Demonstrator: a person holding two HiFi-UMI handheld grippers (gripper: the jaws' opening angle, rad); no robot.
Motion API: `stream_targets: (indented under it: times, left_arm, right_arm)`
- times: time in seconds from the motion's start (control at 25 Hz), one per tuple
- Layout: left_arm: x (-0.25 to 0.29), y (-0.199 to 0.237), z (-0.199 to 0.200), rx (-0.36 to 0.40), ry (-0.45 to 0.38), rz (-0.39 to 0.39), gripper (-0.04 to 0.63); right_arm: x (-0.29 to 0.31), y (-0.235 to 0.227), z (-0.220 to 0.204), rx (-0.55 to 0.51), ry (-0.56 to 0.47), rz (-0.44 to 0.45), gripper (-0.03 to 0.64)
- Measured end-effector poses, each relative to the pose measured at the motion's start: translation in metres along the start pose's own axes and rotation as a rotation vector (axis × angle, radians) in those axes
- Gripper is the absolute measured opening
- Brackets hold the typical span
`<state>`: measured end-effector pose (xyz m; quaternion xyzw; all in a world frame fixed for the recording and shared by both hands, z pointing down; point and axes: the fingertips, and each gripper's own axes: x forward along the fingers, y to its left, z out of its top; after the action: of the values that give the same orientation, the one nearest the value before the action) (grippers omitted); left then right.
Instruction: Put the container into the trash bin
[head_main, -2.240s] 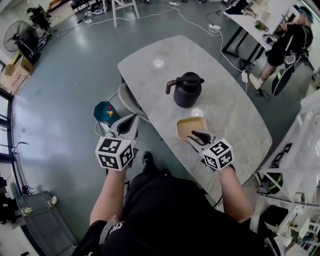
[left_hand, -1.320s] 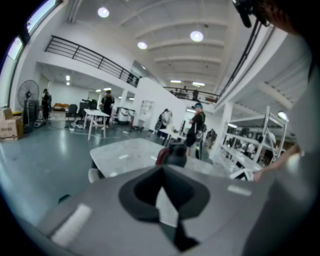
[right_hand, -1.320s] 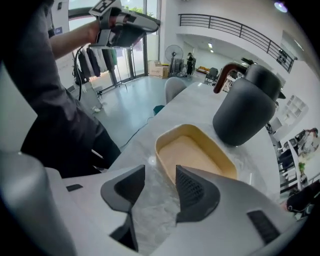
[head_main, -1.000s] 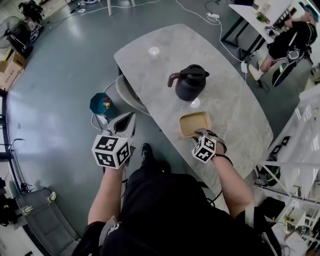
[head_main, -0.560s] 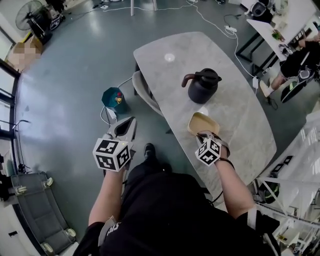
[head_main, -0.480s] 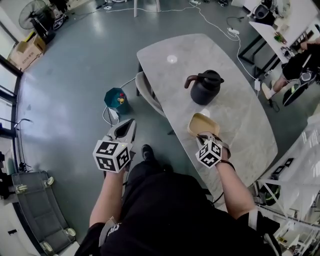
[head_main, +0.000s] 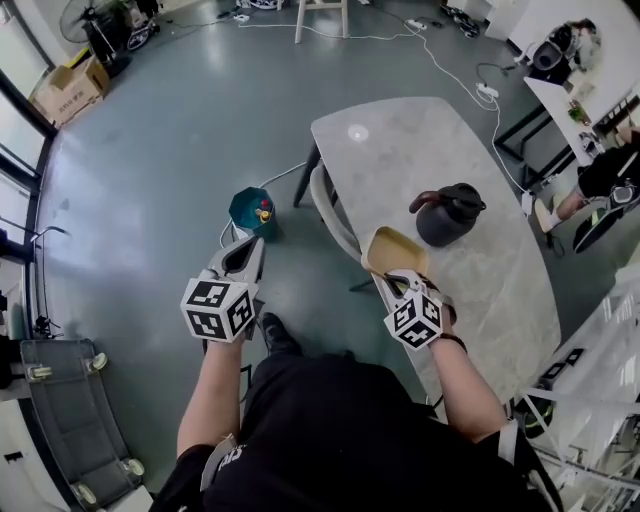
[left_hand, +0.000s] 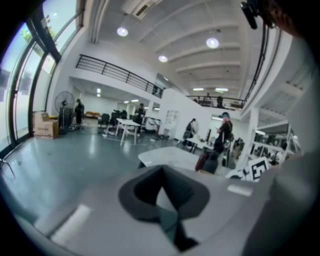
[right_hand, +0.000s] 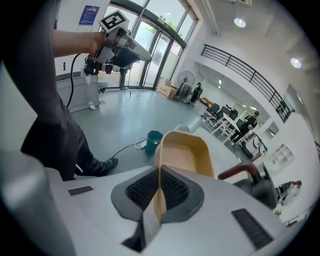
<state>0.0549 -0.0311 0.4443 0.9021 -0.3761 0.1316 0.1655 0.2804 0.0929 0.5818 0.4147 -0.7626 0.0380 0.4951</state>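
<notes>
The container (head_main: 394, 250) is a shallow tan tray, lifted and tilted over the table's near edge. My right gripper (head_main: 397, 280) is shut on its near wall; in the right gripper view the thin wall stands between the pads (right_hand: 172, 190), with the container (right_hand: 186, 150) reaching away from my right gripper (right_hand: 160, 172). The trash bin (head_main: 252, 211) is a small teal bin on the floor left of the table, also in the right gripper view (right_hand: 154, 140). My left gripper (head_main: 250, 250) hovers just below the bin in the head view, shut and empty (left_hand: 162, 172).
A black jug (head_main: 447, 214) stands on the marble table (head_main: 400, 150), right of the container. A grey chair (head_main: 335, 215) is tucked at the table's left edge. A cable runs over the floor by the bin. A cart (head_main: 60, 400) stands at lower left.
The right gripper has lifted the container off the table and carried it left, away from the jug. Both grippers have swung toward the teal bin, and the view turned with them.
</notes>
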Motion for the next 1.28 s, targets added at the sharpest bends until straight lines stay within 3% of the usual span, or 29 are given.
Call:
stream_targets:
  times: [0.32,0.56,0.92,1.28]
  left_arm:
    - [-0.003,0.131,0.024,-0.044,-0.020,0.046,0.008]
    - [-0.007,0.205,0.035,-0.056,-0.018,0.051,0.008]
    - [-0.005,0.273,0.041,-0.100,-0.024,0.090,0.008]
    - [0.032,0.300,0.055,-0.127,-0.016,0.159,0.008]
  right_arm:
    - [0.073,-0.020,0.144,-0.071,-0.060,0.005,0.007]
    - [0.112,-0.016,0.220,-0.115,-0.069,0.025,0.006]
    - [0.157,-0.011,0.278,-0.188,-0.071,0.093,0.006]
    - [0.207,-0.028,0.311,-0.294,-0.128,0.201,0.007]
